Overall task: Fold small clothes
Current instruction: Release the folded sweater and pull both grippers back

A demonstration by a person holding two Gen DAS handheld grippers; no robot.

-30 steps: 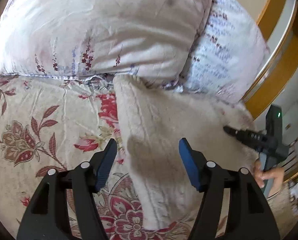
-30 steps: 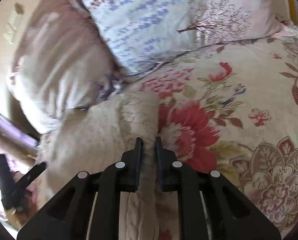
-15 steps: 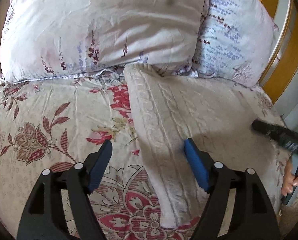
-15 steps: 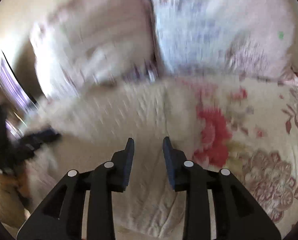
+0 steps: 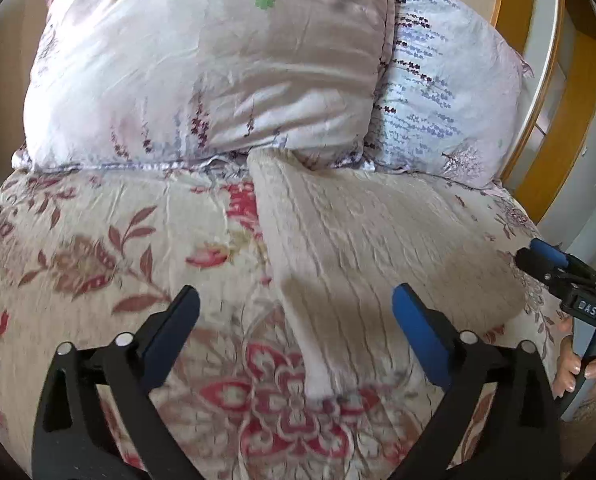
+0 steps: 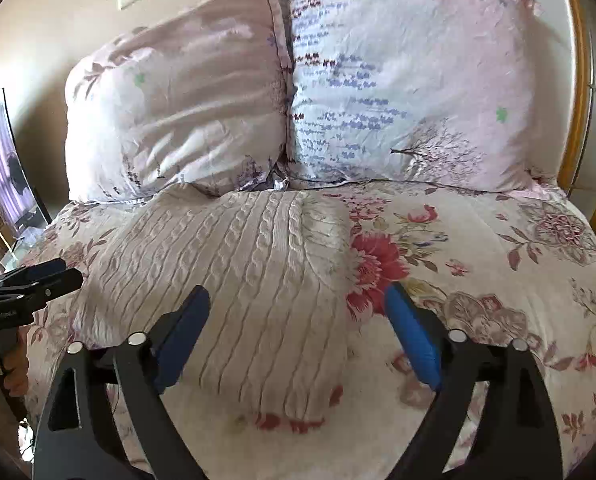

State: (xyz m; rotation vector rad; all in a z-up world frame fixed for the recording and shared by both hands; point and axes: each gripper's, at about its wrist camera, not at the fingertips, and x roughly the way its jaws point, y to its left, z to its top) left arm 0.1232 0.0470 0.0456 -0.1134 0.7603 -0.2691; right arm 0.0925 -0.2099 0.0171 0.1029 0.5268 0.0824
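Note:
A cream cable-knit sweater (image 6: 250, 280) lies folded flat on the floral bedspread (image 6: 478, 280), its far edge against the pillows. It also shows in the left wrist view (image 5: 358, 248). My right gripper (image 6: 298, 308) is open and empty, raised above the sweater's near edge. My left gripper (image 5: 296, 316) is open and empty, above the sweater's near left corner. Each gripper appears at the side of the other's view: the right one (image 5: 554, 268), the left one (image 6: 34, 280).
Two pillows stand at the head of the bed, a pink one (image 6: 178, 120) and a white one with purple print (image 6: 410, 92). A wooden headboard frame (image 5: 558, 128) runs along the bed's side. A monitor (image 6: 6, 160) stands beside the bed.
My right gripper has let go of the sweater's edge, opened wide and drawn back. My left gripper stayed open and also pulled back. The sweater now lies flat.

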